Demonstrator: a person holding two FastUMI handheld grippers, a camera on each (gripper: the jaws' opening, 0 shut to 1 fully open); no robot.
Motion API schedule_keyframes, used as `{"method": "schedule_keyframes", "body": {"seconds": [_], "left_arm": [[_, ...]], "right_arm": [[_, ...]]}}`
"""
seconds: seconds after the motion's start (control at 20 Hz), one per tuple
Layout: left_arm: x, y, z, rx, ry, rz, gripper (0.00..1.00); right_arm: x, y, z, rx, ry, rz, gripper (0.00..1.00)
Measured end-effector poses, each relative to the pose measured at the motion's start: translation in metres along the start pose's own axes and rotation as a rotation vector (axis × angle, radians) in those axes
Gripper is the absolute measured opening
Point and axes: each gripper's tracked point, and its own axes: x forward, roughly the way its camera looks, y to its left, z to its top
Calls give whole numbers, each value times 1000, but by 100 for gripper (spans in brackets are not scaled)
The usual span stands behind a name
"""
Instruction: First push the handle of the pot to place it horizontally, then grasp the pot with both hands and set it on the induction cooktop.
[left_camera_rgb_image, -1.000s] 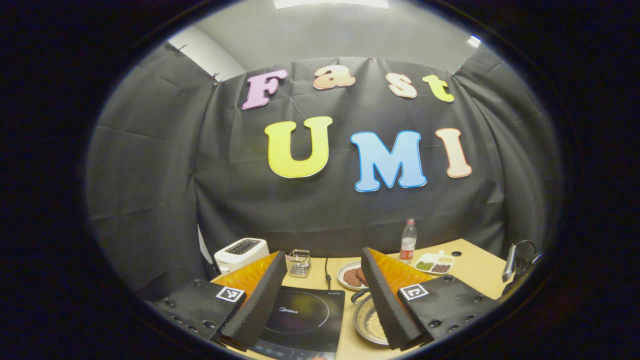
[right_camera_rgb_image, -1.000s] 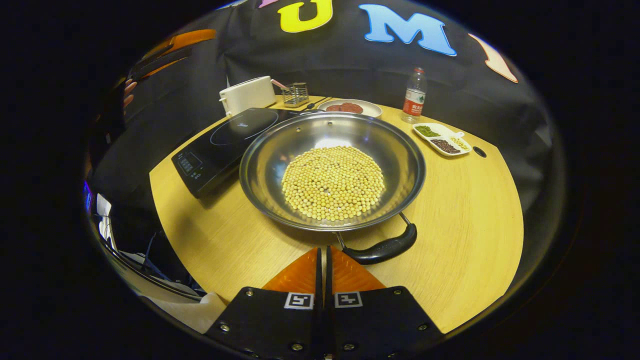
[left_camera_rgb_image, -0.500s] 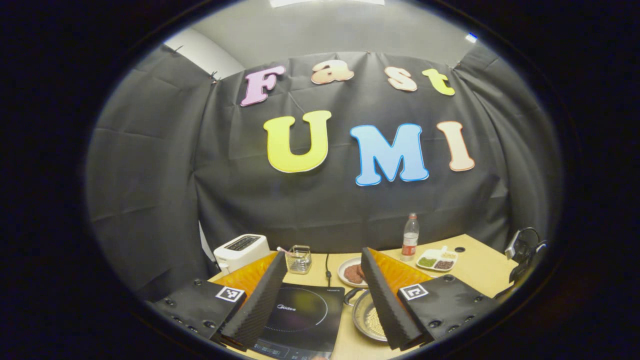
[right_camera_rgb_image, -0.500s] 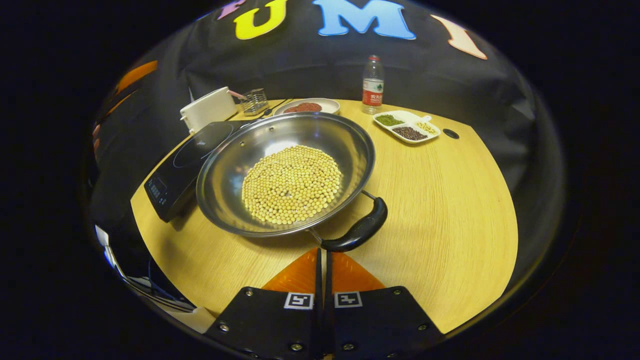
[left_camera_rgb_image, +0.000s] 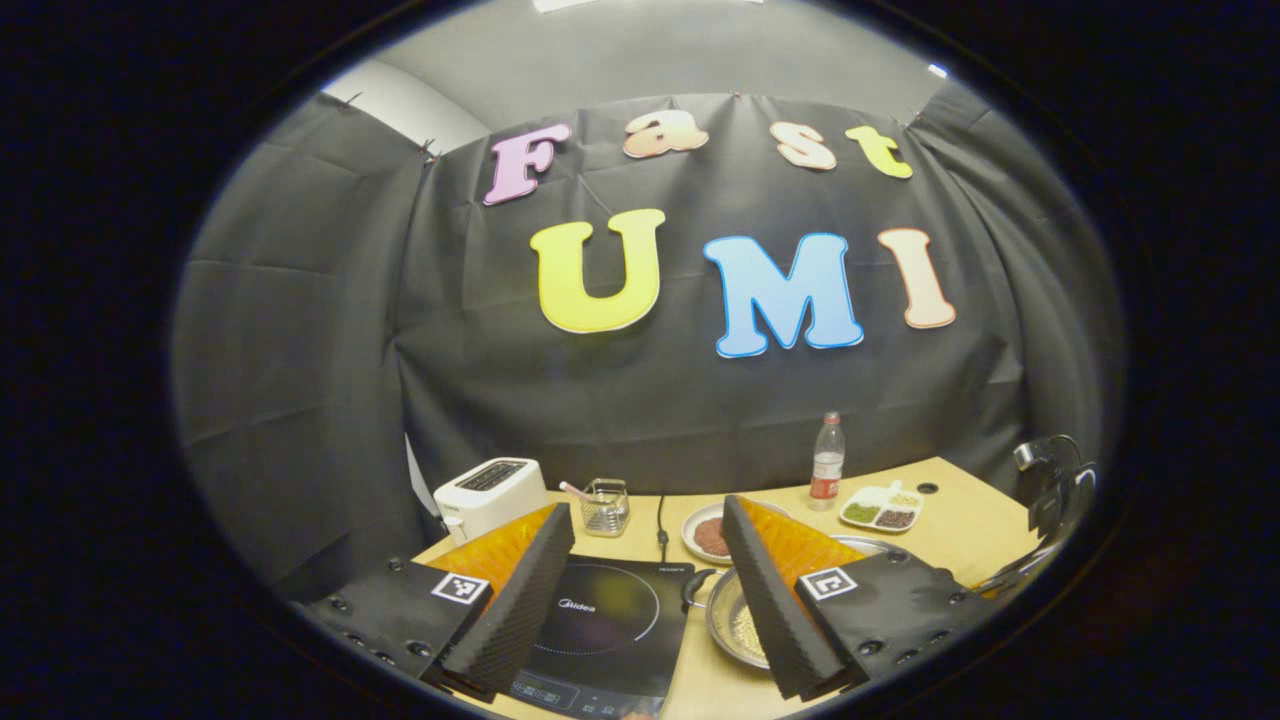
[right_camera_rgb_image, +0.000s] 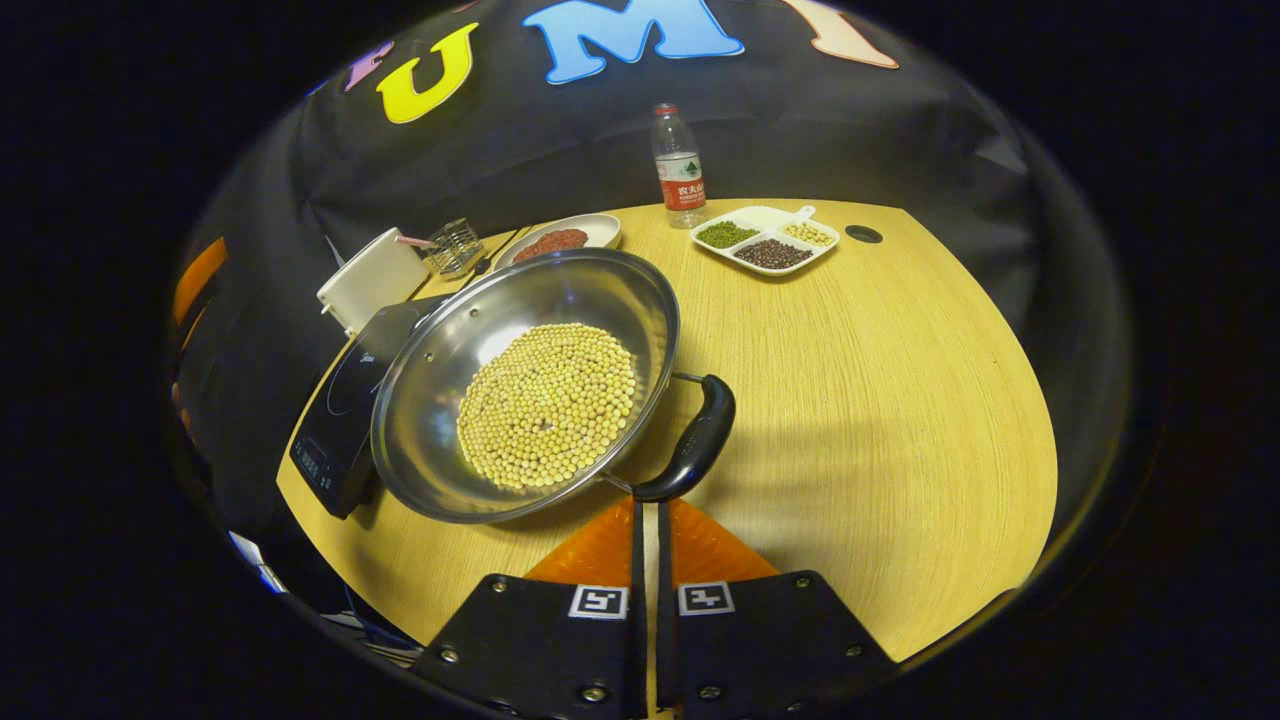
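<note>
A steel pot holding yellow beans sits on the wooden table, its left rim overlapping the edge of the black induction cooktop. Its black side handle runs along the pot's right side. My right gripper is shut, with its tips against the handle's near end. In the left gripper view the left gripper is open and held above the cooktop. The pot lies behind its right finger, and the pot's other loop handle points toward the cooktop.
Along the back stand a white toaster, a wire basket, a plate of meat, a water bottle and a divided dish of beans. The other gripper shows at the right edge of the left gripper view.
The pot has turned and slid left toward the cooktop. Its near handle swung from the front to the right side, with the shut right gripper's tips staying at its end. The left gripper stayed open.
</note>
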Motion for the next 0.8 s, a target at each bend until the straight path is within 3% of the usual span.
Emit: {"method": "schedule_keyframes", "body": {"seconds": [0.55,0.6,0.65,0.8], "left_arm": [[11,6,-32,-3,70,14,97],[14,5,-39,-4,82,9,94],[17,4,-45,-4,93,2,100],[31,0,-66,-9,133,-17,97]], "right_arm": [[26,-14,39,57,-60,-65,4],[27,-14,40,59,-64,-71,4],[26,-14,43,62,-69,-79,4],[14,-15,54,50,-135,-96,6]]}}
